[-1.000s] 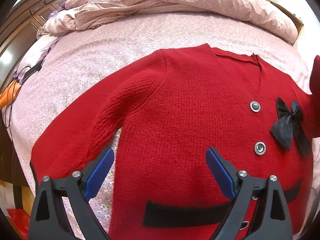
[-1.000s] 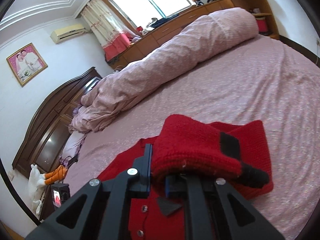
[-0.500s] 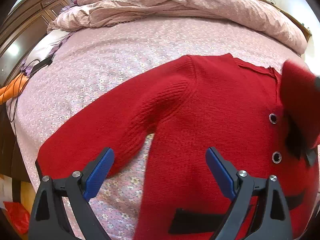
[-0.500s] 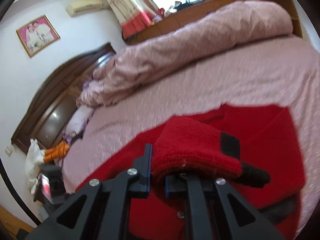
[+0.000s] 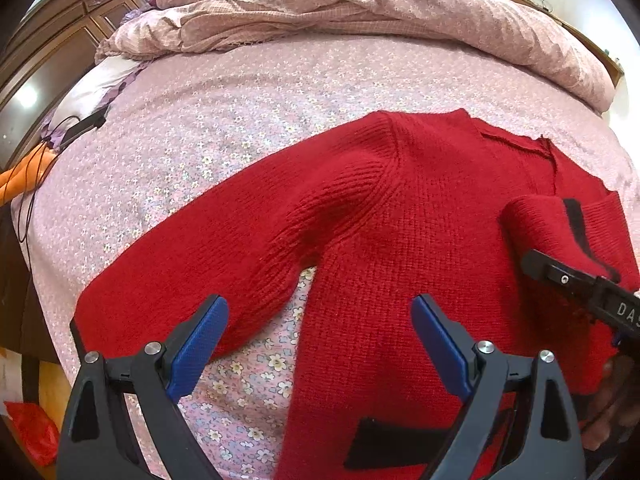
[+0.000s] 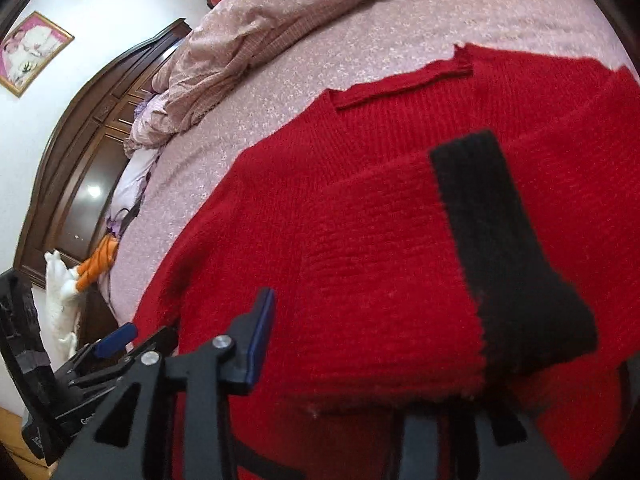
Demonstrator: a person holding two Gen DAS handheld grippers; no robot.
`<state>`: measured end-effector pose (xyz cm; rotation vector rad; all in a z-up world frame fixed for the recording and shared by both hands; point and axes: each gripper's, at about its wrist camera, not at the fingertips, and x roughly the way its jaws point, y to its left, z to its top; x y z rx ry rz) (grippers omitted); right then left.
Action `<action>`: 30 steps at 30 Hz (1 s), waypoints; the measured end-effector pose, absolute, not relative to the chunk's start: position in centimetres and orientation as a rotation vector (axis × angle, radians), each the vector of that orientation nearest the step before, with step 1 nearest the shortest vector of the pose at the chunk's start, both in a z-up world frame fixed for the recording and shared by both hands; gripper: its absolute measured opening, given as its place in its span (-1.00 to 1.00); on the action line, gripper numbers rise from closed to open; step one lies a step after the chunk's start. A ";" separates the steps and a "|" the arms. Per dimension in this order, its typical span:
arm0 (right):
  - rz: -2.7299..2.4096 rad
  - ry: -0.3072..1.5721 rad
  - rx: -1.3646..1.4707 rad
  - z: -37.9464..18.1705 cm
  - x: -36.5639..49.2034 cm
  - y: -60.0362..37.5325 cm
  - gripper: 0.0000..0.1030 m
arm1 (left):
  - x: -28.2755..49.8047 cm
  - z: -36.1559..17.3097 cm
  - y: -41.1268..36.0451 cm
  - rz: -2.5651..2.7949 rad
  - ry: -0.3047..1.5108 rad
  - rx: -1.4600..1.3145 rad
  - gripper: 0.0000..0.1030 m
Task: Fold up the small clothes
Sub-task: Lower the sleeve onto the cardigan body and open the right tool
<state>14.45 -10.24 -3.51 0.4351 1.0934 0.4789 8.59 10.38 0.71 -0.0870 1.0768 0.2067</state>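
1. Since a second ago your right gripper (image 5: 560, 276) has carried the right sleeve (image 5: 548, 224) from above the bed across onto the cardigan's chest, so the bow and buttons seen before are now covered.
2. Nearest, your left gripper (image 5: 320, 344) hovers with its blue pads (image 5: 200, 340) spread wide and nothing between them; it hangs over the gap where the left sleeve (image 5: 224, 252) meets the body.
3. Just ahead of those open jaws the red cardigan (image 5: 400, 240) lies flat, front up, on the floral bedsheet (image 5: 240, 120), with its left sleeve stretched out past the left jaw and a black pocket band (image 5: 384, 444) below the right jaw.
4. In the right wrist view the sleeve's black cuff (image 6: 508, 240) drapes over your right jaws. One blue pad (image 6: 260, 336) shows at the left, but the other is hidden under the knit, so from that view alone the grip is unclear; the left wrist view suggests the sleeve end is pinched.
5. Progress, as I judge it: one sleeve is nearly folded in but not released. The left sleeve, and the fold of the body, are left.
6. Farthest beyond both jaws, the rumpled quilt (image 5: 360, 12) lies along the bed's far edge, with the dark wardrobe (image 6: 80, 168) behind.
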 end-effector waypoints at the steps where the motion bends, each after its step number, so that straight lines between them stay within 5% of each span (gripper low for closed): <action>1: 0.486 1.094 0.440 -3.3 14.2 -10.4 -0.08 | 8.6 0.9 10.3 0.199 1.077 -0.091 0.73; 5: 0.499 1.097 0.465 -2.1 12.8 -11.6 0.15 | 8.5 1.8 9.6 0.177 1.065 -0.094 0.73; 30: 0.116 1.032 0.527 0.7 8.1 -27.5 0.16 | 9.9 3.3 -5.0 -0.144 1.049 0.106 0.73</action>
